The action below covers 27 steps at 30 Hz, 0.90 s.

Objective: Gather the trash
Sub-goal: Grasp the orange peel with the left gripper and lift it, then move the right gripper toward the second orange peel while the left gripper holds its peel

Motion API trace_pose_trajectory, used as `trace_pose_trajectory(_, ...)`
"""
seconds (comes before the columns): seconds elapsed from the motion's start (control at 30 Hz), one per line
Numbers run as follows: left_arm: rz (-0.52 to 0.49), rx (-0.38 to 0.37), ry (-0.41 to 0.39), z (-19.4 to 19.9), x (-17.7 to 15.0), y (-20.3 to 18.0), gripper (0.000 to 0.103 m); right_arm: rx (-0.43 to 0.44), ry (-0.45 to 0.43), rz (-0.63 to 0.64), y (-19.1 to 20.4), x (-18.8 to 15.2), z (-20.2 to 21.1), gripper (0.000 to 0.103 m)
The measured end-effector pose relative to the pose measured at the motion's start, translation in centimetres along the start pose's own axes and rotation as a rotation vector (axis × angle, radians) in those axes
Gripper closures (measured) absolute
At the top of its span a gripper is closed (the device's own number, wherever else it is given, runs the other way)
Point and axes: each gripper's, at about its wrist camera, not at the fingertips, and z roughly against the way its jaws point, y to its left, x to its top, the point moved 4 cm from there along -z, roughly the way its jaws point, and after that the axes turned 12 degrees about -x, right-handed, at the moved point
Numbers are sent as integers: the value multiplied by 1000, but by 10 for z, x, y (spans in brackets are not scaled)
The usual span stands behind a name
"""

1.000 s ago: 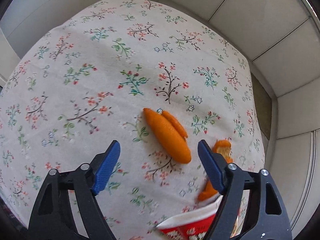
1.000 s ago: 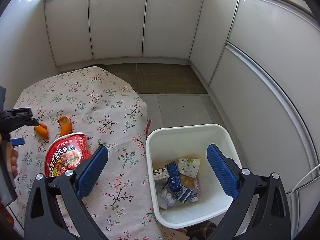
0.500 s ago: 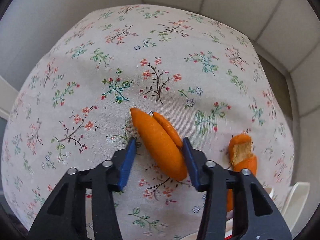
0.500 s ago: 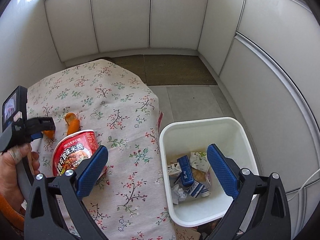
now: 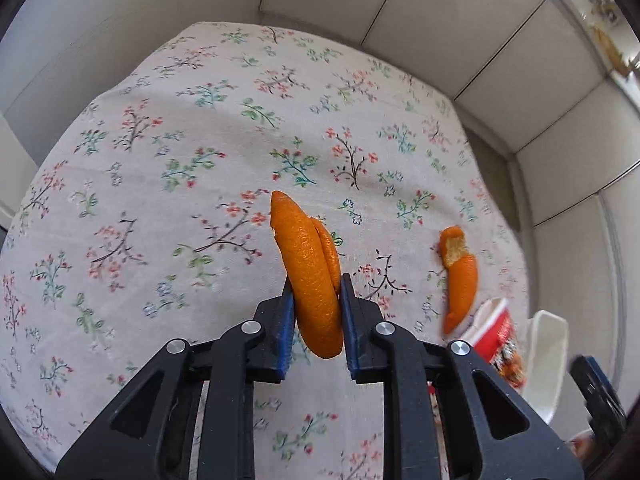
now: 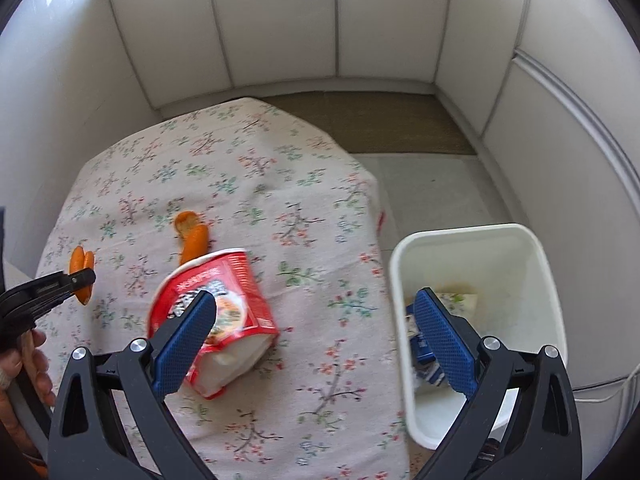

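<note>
My left gripper [image 5: 316, 300] is shut on a curled orange peel [image 5: 308, 272] and holds it just above the floral tablecloth [image 5: 180, 160]; the peel also shows in the right wrist view [image 6: 82, 270]. A second orange peel [image 5: 458, 276] lies on the cloth to the right, also visible in the right wrist view [image 6: 192, 238]. A red instant-noodle cup [image 6: 216, 312] lies on its side on the cloth. My right gripper [image 6: 316, 336] is open and empty, above the cup and the white trash bin [image 6: 532, 264].
The white bin stands on the floor off the table's right edge and holds several cartons and wrappers [image 6: 424, 352]. White cabinet doors [image 6: 280, 20] ring the space. A brown mat [image 6: 384, 120] lies on the floor behind the table.
My left gripper closed on the orange peel and lifted it off the cloth. My right gripper moved left and lower toward the noodle cup, still open.
</note>
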Motion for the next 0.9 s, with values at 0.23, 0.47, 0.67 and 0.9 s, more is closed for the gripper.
trace_pose_trajectory(0.23, -51, -26, -173, 49, 17, 9, 83, 28, 104, 37, 43, 39, -24, 7)
trace_pose_trajectory(0.47, -68, -98, -269, 80, 39, 4, 83, 38, 232, 5, 87, 66, -64, 7)
trace_pose_trajectory(0.67, -26, -172, -242, 83, 41, 8, 83, 37, 325, 3, 118, 56, -97, 7)
trace_pose_trajectory(0.9, -5, -197, -218, 80, 45, 14, 83, -6, 358, 123, 151, 36, -106, 21)
